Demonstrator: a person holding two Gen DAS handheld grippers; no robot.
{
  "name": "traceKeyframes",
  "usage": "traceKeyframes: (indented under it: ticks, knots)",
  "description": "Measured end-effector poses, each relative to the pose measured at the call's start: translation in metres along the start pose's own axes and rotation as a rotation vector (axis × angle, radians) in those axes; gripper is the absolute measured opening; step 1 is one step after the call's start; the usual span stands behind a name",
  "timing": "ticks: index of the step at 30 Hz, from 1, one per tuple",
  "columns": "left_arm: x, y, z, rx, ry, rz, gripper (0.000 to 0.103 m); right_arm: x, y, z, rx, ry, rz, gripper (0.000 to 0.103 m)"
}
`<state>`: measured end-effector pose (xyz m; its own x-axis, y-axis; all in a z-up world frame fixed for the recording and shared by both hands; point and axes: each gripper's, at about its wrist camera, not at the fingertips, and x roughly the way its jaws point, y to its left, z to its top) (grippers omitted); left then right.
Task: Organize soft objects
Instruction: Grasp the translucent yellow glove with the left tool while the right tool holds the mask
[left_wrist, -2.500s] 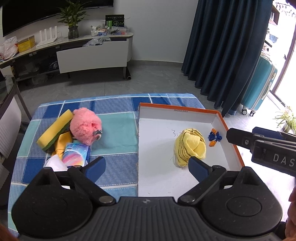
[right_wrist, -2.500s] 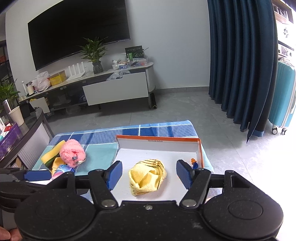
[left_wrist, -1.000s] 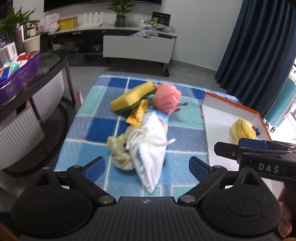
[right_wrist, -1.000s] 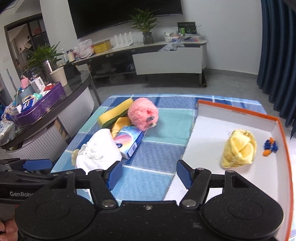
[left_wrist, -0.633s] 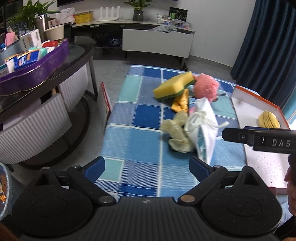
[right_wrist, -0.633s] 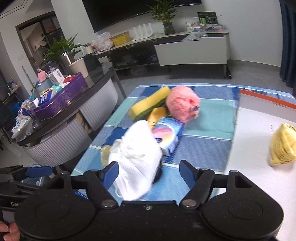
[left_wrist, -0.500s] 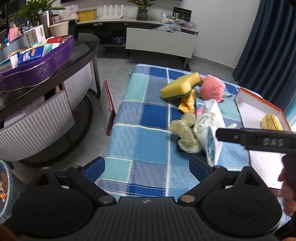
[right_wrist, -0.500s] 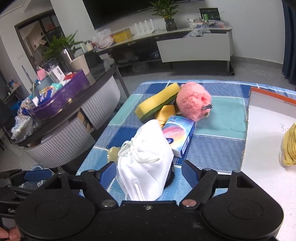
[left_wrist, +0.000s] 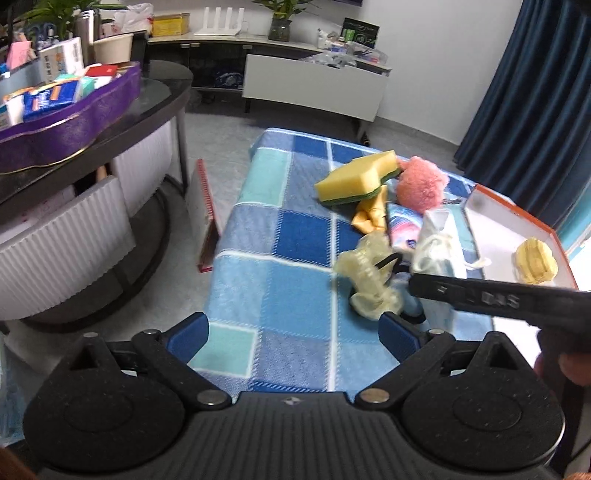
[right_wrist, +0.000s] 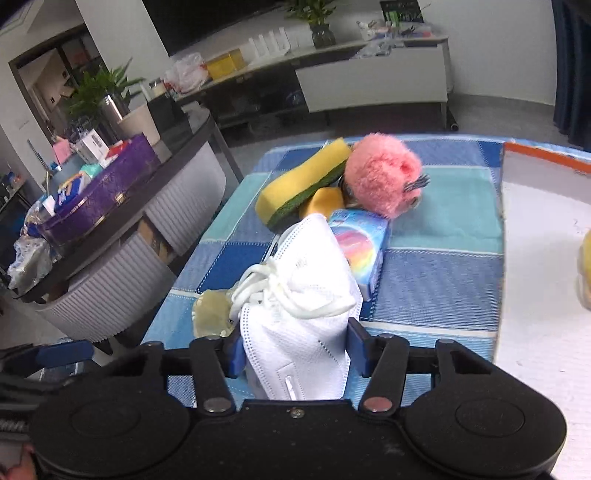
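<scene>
the right hand-held gripper (right_wrist: 295, 352) has the white face mask (right_wrist: 295, 314) standing between its blue pads, and its jaws are closing on it; the pads look to be at the mask's sides, though whether they press yet i cannot tell for sure. the mask's long axis runs away from the gripper, up along the line it points, ear loops bunched on top. the left hand-held gripper (left_wrist: 291, 334) stands wide with nothing between its fingers, off to the left of the pile, so the right hand is plainly the nearer one. just beside the mask on the checked cloth of the worktop (right_wrist: 436, 288) lie a pale crumpled glove (left_wrist: 369, 280) and a rainbow tissue pack (right_wrist: 360, 243); further on, a yellow sponge (right_wrist: 303, 181) and a pink plush ball (right_wrist: 382, 173). to the right sits the orange-edged box (left_wrist: 517, 210), white inside, holding a rolled yellow cloth (left_wrist: 535, 260). judging by that, the mask goes rightward into the box next.
</scene>
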<state>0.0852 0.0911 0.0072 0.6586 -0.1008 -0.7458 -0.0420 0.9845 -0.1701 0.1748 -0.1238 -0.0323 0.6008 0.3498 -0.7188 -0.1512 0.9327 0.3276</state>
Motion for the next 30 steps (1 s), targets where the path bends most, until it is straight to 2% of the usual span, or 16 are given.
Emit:
traceKeyframes:
  ticks: [8, 15, 19, 21, 22, 23, 24, 25, 26, 28, 30]
  knots:
    - [0.028, -0.026, 0.004, 0.119, 0.007, -0.079, 0.102, -0.059, -0.027, -0.010, 0.031, -0.095, -0.075, 0.059]
    - [0.059, -0.041, 0.002, 0.222, 0.024, -0.072, 0.102, -0.093, -0.048, -0.022, 0.070, -0.137, -0.105, 0.059]
    - [0.068, -0.044, 0.005, 0.220, 0.023, -0.109, 0.101, -0.101, -0.053, -0.024, 0.087, -0.155, -0.110, 0.060]
    - [0.073, -0.049, 0.004, 0.237, 0.024, -0.108, 0.094, -0.103, -0.055, -0.025, 0.093, -0.163, -0.106, 0.060]
    - [0.076, -0.053, 0.004, 0.248, 0.029, -0.109, 0.080, -0.105, -0.056, -0.025, 0.094, -0.168, -0.107, 0.060]
    - [0.079, -0.055, 0.002, 0.254, 0.041, -0.113, 0.062, -0.107, -0.057, -0.025, 0.094, -0.170, -0.108, 0.060]
    - [0.078, -0.058, 0.001, 0.271, 0.019, -0.092, 0.056, -0.108, -0.057, -0.025, 0.093, -0.174, -0.110, 0.060]
    - [0.078, -0.060, 0.000, 0.281, 0.022, -0.095, 0.039, -0.111, -0.058, -0.024, 0.093, -0.179, -0.112, 0.060]
    - [0.077, -0.061, -0.001, 0.278, 0.022, -0.107, 0.028, -0.114, -0.060, -0.025, 0.093, -0.185, -0.113, 0.060]
    - [0.070, -0.059, -0.001, 0.242, 0.026, -0.132, 0.021, -0.117, -0.062, -0.025, 0.096, -0.191, -0.121, 0.060]
    - [0.060, -0.061, -0.002, 0.227, 0.007, -0.136, 0.019, -0.120, -0.064, -0.026, 0.100, -0.198, -0.123, 0.060]
